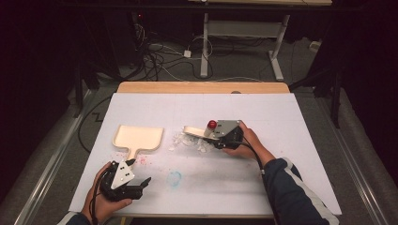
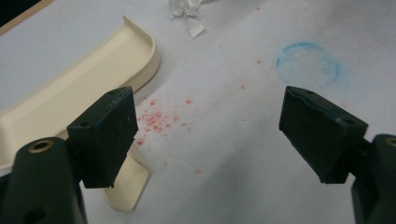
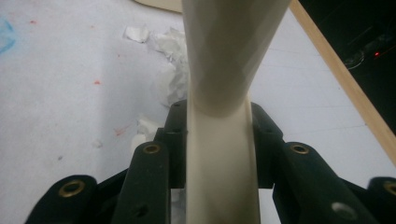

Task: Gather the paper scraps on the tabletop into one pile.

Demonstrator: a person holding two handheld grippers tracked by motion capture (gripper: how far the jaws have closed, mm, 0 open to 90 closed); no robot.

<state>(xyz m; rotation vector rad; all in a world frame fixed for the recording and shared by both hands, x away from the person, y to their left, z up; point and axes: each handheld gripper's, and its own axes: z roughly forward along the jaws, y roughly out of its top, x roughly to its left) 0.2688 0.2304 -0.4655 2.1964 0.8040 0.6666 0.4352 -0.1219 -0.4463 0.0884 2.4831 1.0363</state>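
A cream dustpan (image 1: 138,137) lies flat at the left of the white table cover, its handle pointing toward me. My left gripper (image 1: 139,171) hovers open just right of that handle; in its own view the left gripper (image 2: 210,112) frames red crumbs (image 2: 156,119), with the dustpan (image 2: 70,93) at its left jaw. At the table's middle, my right gripper (image 1: 217,138) is shut on the handle of a cream hand tool (image 1: 195,131) that reaches left over torn white paper scraps (image 1: 185,140). The tool (image 3: 229,46) runs up between the right gripper (image 3: 219,116) jaws, past the scraps (image 3: 170,56).
A faint blue ring (image 1: 174,178) is marked on the cover near the front, also the blue ring (image 2: 307,64). Red crumbs (image 1: 141,161) dot the cover by the dustpan handle. The wooden table edge (image 1: 202,87) runs along the far side, with cables on the floor beyond.
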